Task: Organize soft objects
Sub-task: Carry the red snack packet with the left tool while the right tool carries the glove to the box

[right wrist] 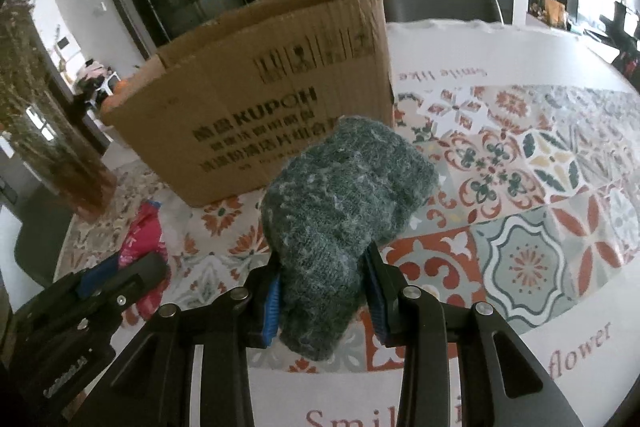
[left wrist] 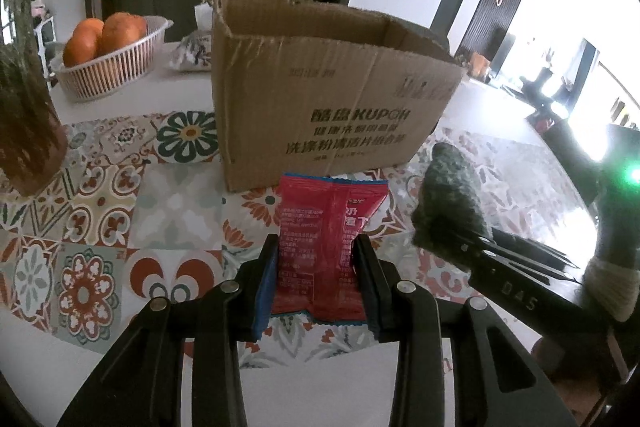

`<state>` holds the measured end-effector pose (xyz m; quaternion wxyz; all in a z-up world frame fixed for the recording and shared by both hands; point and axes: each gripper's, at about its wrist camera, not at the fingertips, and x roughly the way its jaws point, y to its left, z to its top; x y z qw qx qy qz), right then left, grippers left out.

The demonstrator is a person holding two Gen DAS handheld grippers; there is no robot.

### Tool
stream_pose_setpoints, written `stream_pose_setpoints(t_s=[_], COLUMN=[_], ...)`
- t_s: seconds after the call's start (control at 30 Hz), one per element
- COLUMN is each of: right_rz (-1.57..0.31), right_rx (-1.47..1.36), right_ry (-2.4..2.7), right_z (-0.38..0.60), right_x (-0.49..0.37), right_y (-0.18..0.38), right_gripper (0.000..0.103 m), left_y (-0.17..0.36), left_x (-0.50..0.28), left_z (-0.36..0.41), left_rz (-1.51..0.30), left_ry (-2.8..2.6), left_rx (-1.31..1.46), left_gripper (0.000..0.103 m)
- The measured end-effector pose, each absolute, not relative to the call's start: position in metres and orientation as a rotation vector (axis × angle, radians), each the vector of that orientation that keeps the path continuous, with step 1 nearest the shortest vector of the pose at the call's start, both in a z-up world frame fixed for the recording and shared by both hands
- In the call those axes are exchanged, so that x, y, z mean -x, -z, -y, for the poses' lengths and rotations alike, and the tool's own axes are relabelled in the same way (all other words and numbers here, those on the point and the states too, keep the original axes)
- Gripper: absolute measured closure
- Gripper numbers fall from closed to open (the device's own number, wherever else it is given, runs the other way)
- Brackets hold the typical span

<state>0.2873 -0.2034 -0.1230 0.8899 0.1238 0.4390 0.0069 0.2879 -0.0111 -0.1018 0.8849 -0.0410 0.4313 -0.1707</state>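
Observation:
My left gripper (left wrist: 316, 247) is shut on a red snack packet (left wrist: 326, 227) and holds it just above the patterned tablecloth, in front of an open cardboard box (left wrist: 320, 95). My right gripper (right wrist: 322, 263) is shut on a dark green knitted bundle (right wrist: 340, 195), held above the cloth in front of the box's right corner (right wrist: 272, 99). In the left wrist view the green bundle (left wrist: 448, 199) and right gripper appear at the right. In the right wrist view the red packet (right wrist: 142, 235) and left gripper appear at lower left.
A white basket (left wrist: 116, 71) with oranges stands back left of the box, a clear bag (left wrist: 192, 53) beside it. A vase of dried flowers (left wrist: 28, 131) stands at the left; it also shows in the right wrist view (right wrist: 60, 155). A dark chair (right wrist: 436, 1) is behind the table.

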Motion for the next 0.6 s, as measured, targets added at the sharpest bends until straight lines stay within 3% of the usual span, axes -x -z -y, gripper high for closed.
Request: stream_pose_setpoints(t_s=[0.6], right_rz=[-0.786], right_rx=[-0.247], right_ry=[-0.084], right_z=[0.205], right_x=[-0.241], right_y=[0.066], right_gripper=[0.066], left_y=[0.046], left_x=[-0.241], left_z=[0.017], left_rz=[-0.763], left_ry=[0.314], left_rx=[0.076], left_gripper=[0.067])
